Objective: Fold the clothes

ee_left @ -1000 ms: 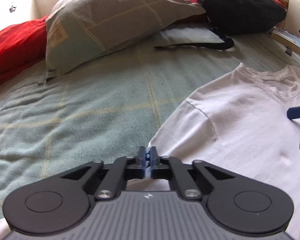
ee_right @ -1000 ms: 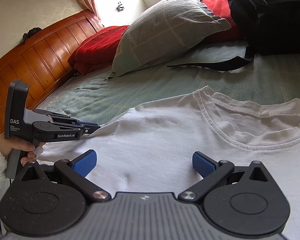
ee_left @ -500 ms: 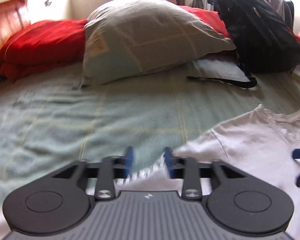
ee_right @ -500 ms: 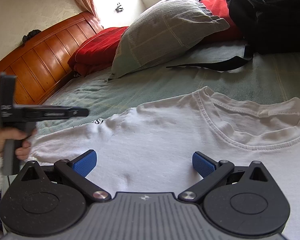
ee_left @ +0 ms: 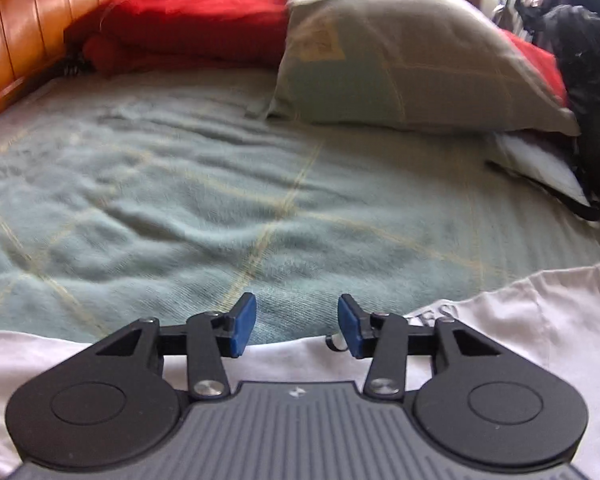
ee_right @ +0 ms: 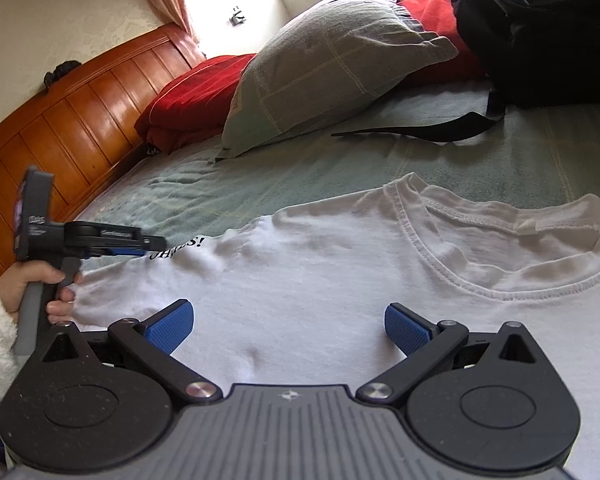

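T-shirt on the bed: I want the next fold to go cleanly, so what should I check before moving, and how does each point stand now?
1. Left gripper free of cloth: ok, open with nothing between its pads.
2. Right gripper ready: ok, open above the T-shirt.
3. Sleeve folded in: ok, print shows on the turned edge.
4. Collar flat: ok.
5. Chest smooth: not ok, small wrinkles.
6. Backpack strap clear of the shirt: ok.
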### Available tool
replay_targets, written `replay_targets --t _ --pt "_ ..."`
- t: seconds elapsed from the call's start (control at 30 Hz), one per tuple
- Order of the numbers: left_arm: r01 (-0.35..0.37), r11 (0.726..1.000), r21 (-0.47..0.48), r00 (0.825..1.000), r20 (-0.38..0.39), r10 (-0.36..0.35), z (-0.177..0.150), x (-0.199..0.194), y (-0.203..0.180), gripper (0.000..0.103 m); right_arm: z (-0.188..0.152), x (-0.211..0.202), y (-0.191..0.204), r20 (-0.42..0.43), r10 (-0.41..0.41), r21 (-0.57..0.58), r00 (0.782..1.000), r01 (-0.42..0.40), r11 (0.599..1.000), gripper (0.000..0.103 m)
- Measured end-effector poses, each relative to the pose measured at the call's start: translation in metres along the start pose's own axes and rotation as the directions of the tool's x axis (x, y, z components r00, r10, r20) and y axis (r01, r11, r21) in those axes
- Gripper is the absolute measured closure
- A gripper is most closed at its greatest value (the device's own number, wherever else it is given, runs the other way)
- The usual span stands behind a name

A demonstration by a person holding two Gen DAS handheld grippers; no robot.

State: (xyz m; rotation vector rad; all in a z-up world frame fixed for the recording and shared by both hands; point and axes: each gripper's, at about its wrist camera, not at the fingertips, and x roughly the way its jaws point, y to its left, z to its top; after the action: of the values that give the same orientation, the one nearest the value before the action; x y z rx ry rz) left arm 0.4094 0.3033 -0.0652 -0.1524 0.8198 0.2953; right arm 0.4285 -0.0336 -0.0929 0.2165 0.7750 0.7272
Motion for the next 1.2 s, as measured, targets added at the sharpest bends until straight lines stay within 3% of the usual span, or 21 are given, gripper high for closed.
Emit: replay_targets --t 0.1,0.2,0.3,0.37,0.43,0.5,0.67,0.77,0.87,0.93,1.03,1.2 --pt "0.050 0.998 0.047 0.999 0.021 -0.051 -0.010 -0.022 0.001 0.046 0.000 0.000 0.001 0.000 -0.002 -0.002 1.000 0.002 1.000 0.000" --pt "0.073 0.995 0.066 0.997 -0.005 -0.073 -0.024 -0.031 0.008 0.041 0.000 0.000 0.003 0.000 0.002 -0.011 1.000 -0.002 1.000 0.000" --pt "-0.004 0.998 0.066 0.999 -0.048 0.007 -0.039 -0.028 0.017 0.037 -0.001 0.000 0.005 -0.001 0.004 -0.019 1.000 -0.004 1.000 0.000" --pt "-0.052 0.997 0.060 0.998 -0.019 0.053 -0.048 -0.031 0.032 0.035 -0.001 0.000 0.004 -0.004 0.000 -0.021 1.000 0.000 1.000 0.000" --pt "-0.138 0.990 0.041 0.990 -0.016 0.139 -0.052 -0.038 0.041 0.031 -0.001 0.000 0.003 -0.003 0.001 -0.013 1.000 -0.001 1.000 0.000" --pt "-0.183 0.983 0.022 0.983 -0.019 0.184 -0.054 -0.048 0.044 0.034 -0.001 0.000 0.001 -0.002 0.002 -0.005 1.000 -0.002 1.000 0.000" --pt "-0.020 0.992 0.127 0.999 0.044 0.014 -0.062 -0.068 0.007 0.028 -0.001 0.000 0.003 -0.004 -0.002 -0.012 1.000 0.002 1.000 0.000" --pt "-0.022 0.991 0.132 1.000 0.004 0.022 -0.077 -0.061 -0.007 0.028 0.000 0.000 0.005 -0.022 -0.011 -0.024 1.000 0.011 1.000 0.000" --pt "-0.018 0.999 0.046 1.000 0.000 0.018 -0.096 -0.069 0.002 0.027 0.004 -0.001 0.012 -0.100 -0.055 -0.055 0.994 0.049 0.997 0.000" --pt "-0.019 1.000 0.010 0.999 -0.026 0.019 -0.100 -0.078 0.009 0.026 0.005 -0.005 0.021 -0.166 -0.050 -0.087 0.985 0.036 0.996 0.000" --pt "-0.062 0.997 0.037 0.996 -0.068 0.065 -0.092 -0.089 0.002 0.028 0.004 -0.012 0.037 -0.223 -0.011 -0.126 0.975 -0.018 0.992 0.000" --pt "0.075 0.994 0.083 0.997 0.021 -0.077 -0.068 -0.089 -0.036 0.025 -0.004 -0.016 0.061 -0.239 0.054 -0.195 0.970 -0.102 0.976 0.000"
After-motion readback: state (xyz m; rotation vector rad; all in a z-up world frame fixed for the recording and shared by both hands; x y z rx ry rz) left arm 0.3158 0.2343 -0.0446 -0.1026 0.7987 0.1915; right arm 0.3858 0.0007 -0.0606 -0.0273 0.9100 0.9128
